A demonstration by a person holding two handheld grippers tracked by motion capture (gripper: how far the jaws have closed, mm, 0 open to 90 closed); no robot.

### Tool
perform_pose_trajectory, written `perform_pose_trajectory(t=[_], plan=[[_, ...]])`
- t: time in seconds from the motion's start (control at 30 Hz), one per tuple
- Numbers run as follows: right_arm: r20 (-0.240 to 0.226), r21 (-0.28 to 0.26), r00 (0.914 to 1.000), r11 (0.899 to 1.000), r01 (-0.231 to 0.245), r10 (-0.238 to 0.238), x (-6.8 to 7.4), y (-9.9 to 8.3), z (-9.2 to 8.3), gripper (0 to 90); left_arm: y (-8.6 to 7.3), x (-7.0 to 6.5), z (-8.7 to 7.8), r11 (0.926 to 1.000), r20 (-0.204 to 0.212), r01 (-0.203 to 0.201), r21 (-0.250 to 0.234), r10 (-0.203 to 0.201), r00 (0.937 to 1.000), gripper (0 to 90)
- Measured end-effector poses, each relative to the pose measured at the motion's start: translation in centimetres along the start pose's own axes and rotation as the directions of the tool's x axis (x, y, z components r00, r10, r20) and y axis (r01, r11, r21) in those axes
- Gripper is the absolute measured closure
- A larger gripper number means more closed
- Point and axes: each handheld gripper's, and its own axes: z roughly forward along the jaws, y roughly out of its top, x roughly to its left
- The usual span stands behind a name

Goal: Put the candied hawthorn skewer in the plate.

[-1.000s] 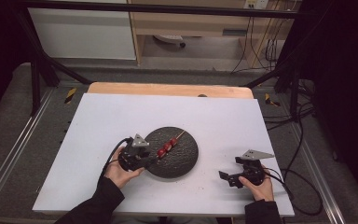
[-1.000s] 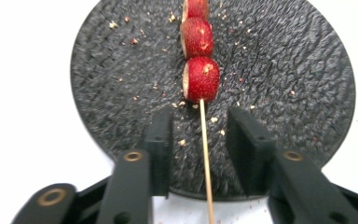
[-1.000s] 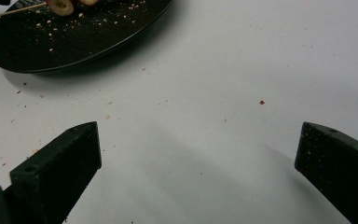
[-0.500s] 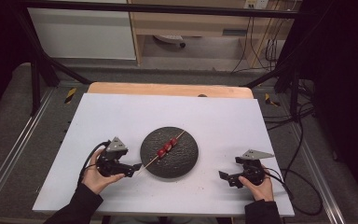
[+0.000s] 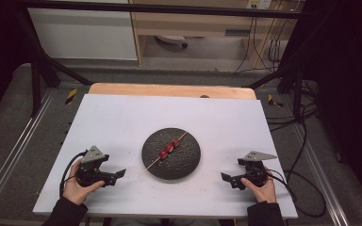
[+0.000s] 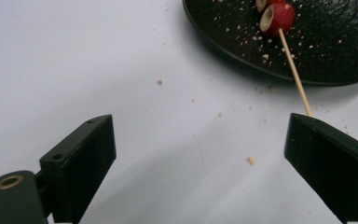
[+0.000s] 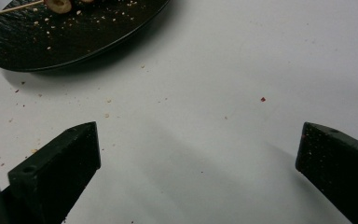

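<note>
1. Fingers [image 6: 81, 163] of the left gripper [image 5: 117, 174] stand wide apart with nothing between them; they have just been opening, and the bare white bench [image 5: 122, 122] shows in the gap
2. Right gripper [image 5: 225, 178] likewise has its fingers [image 7: 60, 168] spread wide and empty, over the bench
3. Seen from above, the skewer [image 5: 169, 149] lies across the round black plate [image 5: 188, 165] at the bench's middle, running from about 1 o'clock to 7 o'clock, with three red pieces threaded near its centre
4. The skewer's bare wooden end sticks out past the plate rim at 7 o'clock and rests on the bench, near the left gripper, which sits at roughly 8 o'clock from the plate
5. In the left gripper view that stick end [image 6: 294, 77] reaches just to the tip of the finger on the view's right side; whether they touch cannot be told
6. Right gripper rests at about 4 o'clock from the plate, apart from it
7. Crumbs [image 6: 251, 160] are scattered over the plate and the bench around it
</note>
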Motion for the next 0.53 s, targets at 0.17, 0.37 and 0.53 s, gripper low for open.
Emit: perform_pose_trajectory(t=[0.17,0.37,0.53], plan=[[0.003,0.009,1.0000,1.000,0.001,-0.001,0.0,0.0,0.0,0.5,-1.3,0.5,-0.2,1.0000,-0.019,-0.006,-0.002,0.006,0.9998,8.6],[0.003,0.012,1.0000,1.000,0.006,-0.006,0.0,0.0,-0.1,0.5,-1.8,0.7,-0.2,1.0000,-0.030,-0.008,-0.003,0.008,0.9995,8.0],[0.005,0.017,1.0000,1.000,0.004,-0.004,0.0,0.0,0.0,0.5,-2.0,0.9,0.1,0.9999,-0.029,-0.005,0.009,0.005,0.9996,7.4]])
